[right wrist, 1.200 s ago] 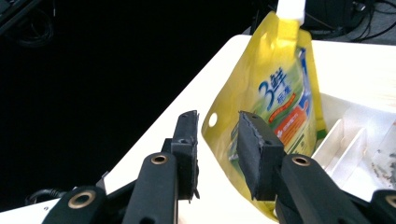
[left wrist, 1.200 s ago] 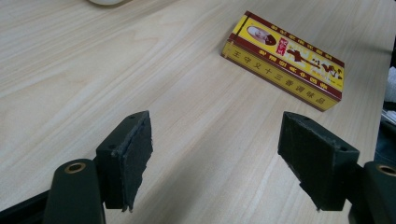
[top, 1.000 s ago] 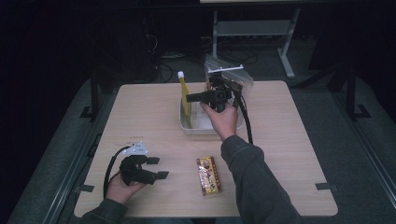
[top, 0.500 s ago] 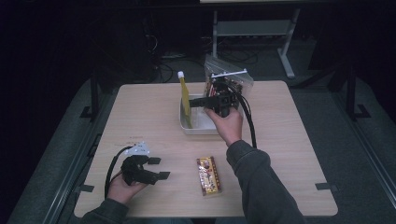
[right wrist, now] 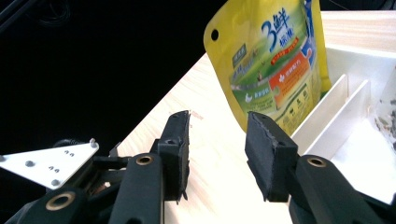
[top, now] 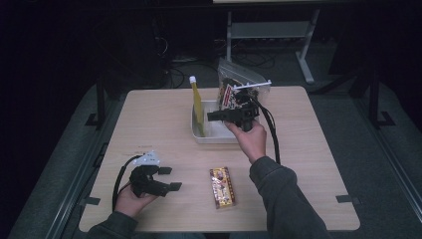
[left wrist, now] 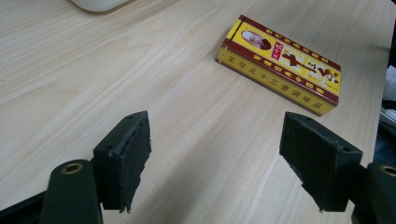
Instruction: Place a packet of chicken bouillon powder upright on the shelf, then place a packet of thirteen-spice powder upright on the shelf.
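A yellow stand-up pouch point(top: 198, 107) point(right wrist: 275, 60) stands upright in the left end of a white divided bin point(top: 219, 137) point(right wrist: 345, 102). My right gripper point(top: 211, 117) point(right wrist: 217, 126) hovers over the bin and points at the pouch. Its jaws have just been opening and nothing is between them. A yellow and red box point(top: 222, 186) point(left wrist: 280, 65) lies flat near the table's front edge. To the left of that box my left gripper point(top: 171, 178) point(left wrist: 215, 140) rests low over the table, jaws wide open and empty.
A clear zip bag of snacks point(top: 239, 84) leans at the bin's far right corner. The wooden table point(top: 149, 124) has bare room on its left and right sides. Beyond the table, the floor and a metal stand lie in the dark.
The right gripper has come a little toward the near side of the bin and lower, and its jaws stand wider apart. The left gripper has stayed put.
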The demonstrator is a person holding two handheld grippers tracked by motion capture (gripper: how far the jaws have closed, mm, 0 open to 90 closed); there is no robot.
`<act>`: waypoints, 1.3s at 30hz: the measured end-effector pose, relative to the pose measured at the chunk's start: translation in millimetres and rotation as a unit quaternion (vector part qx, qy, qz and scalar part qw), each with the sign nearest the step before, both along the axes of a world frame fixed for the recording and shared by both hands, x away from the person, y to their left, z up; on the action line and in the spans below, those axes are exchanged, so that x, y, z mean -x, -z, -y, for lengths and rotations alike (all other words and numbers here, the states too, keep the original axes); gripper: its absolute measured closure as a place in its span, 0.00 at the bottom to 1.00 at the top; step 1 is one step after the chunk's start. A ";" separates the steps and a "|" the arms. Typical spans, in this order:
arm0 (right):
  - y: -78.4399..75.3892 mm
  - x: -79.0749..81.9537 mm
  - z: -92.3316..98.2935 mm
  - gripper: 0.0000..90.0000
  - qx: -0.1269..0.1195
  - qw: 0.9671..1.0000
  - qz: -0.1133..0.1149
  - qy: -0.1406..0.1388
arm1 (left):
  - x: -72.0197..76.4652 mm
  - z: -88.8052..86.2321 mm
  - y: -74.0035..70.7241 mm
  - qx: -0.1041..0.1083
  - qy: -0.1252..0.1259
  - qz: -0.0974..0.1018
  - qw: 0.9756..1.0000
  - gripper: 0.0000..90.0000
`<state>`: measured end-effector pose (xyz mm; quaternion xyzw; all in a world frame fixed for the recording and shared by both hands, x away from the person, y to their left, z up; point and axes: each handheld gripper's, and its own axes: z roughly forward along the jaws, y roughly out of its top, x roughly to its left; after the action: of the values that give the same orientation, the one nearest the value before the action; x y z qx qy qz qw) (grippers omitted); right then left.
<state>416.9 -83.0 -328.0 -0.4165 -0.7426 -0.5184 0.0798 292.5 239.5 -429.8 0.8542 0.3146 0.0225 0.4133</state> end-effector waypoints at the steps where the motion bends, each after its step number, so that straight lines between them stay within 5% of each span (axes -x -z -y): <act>1: 0.3 1.2 1.6 0.65 0.002 1.000 0.001 0.000 | 0.1 0.3 0.1 -0.001 0.000 0.000 1.000 0.27; 39: 34.2 46.7 49.7 0.59 0.027 0.999 -0.020 -0.010 | 4.1 18.0 0.0 -0.007 0.015 0.005 1.000 0.26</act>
<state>370.2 -132.7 -362.2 -0.4210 -0.7586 -0.4892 0.0890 288.4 221.5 -429.8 0.8617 0.2997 0.0229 0.4088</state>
